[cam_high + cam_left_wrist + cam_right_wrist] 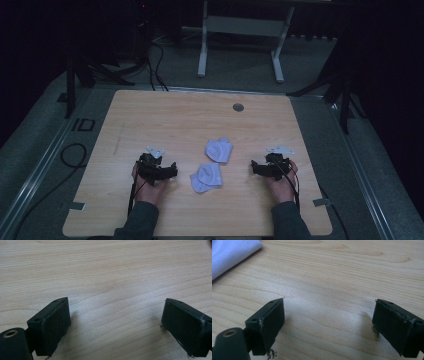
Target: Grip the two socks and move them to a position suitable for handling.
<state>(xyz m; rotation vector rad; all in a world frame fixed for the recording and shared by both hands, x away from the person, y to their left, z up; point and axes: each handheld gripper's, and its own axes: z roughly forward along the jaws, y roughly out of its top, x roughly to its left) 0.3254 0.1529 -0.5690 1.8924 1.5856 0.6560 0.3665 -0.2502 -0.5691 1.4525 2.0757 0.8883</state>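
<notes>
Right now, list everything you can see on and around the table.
cloths: two, pale lilac, crumpled, mid-table between the claws, one nearer the person, one farther
table: one, light wood, rounded corners
grommet: one, grey, round, far side of the tabletop
frame: one, white metal, on the floor beyond the table
cables: black, on the floor at far left
left claw: black, open, resting on the table
right claw: black, open, resting on the table
sleeves: two, dark, bottom edge
</notes>
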